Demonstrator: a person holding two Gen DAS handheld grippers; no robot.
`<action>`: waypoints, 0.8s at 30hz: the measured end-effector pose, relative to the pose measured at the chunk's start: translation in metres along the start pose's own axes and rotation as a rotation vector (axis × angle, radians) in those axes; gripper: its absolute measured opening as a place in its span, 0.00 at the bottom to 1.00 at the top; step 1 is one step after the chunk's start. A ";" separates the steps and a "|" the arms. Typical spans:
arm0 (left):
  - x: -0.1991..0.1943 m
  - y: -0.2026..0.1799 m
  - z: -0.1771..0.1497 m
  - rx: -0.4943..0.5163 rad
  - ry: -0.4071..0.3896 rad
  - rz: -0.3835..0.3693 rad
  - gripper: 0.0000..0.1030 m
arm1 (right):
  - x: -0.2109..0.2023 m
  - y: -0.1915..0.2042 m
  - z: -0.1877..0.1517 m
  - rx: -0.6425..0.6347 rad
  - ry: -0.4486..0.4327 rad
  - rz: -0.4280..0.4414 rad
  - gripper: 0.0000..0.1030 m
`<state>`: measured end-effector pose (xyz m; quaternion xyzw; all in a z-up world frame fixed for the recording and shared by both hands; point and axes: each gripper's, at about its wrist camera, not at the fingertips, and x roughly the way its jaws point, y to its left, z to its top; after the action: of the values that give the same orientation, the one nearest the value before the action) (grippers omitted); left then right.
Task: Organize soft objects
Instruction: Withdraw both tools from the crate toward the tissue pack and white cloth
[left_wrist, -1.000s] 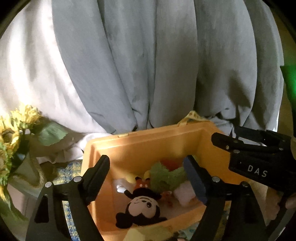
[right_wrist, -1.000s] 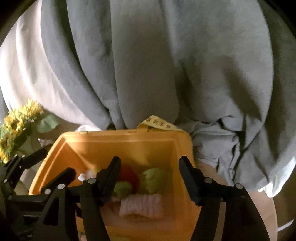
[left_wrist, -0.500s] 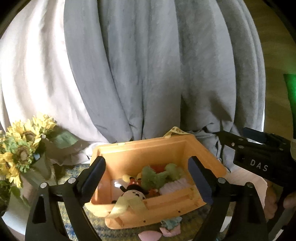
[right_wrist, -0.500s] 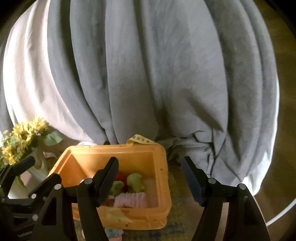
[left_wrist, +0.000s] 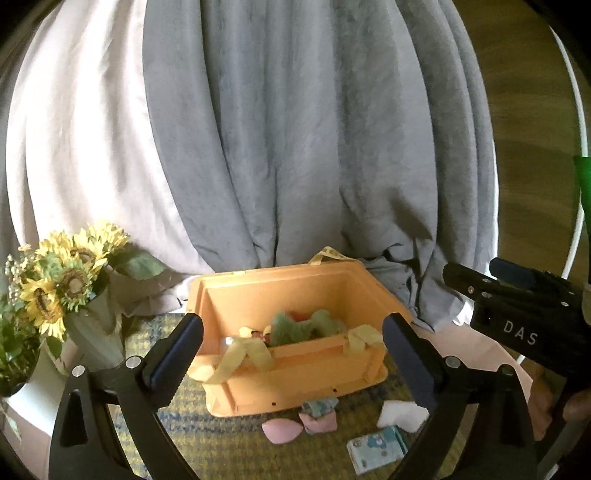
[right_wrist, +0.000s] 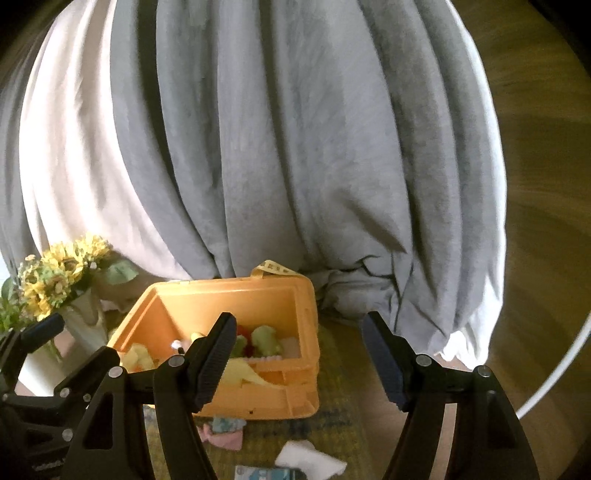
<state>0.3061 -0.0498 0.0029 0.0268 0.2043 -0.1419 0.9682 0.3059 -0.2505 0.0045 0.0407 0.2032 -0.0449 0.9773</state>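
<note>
You have pulled both hands back from the orange bin (left_wrist: 295, 373), now at 6 o'clock and full of soft toys. Your left gripper (left_wrist: 291, 354) has just opened wide, empty; your right gripper (right_wrist: 299, 354) is half open, empty too. Pink scraps (left_wrist: 299, 426) (still out) lie before the bin.

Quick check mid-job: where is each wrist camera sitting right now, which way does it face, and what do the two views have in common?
Left wrist: behind the open left gripper, facing the orange bin; the right gripper juts in at its right edge.
Right wrist: behind the open right gripper, facing the bin from its right; the left gripper shows at lower left.
Shared: bin, grey curtain, sunflowers, white cloth on the mat.
</note>
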 end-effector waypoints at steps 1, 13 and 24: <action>-0.005 0.000 -0.002 0.001 -0.001 -0.004 0.97 | -0.006 0.001 -0.002 0.000 -0.004 -0.006 0.69; -0.046 -0.024 -0.020 -0.021 -0.015 0.028 0.98 | -0.053 -0.012 -0.017 -0.018 -0.025 -0.017 0.69; -0.057 -0.066 -0.048 -0.064 0.008 0.131 0.98 | -0.056 -0.041 -0.028 -0.101 -0.007 0.105 0.69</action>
<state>0.2182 -0.0931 -0.0173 0.0096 0.2102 -0.0715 0.9750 0.2393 -0.2847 -0.0016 0.0016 0.1996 0.0165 0.9797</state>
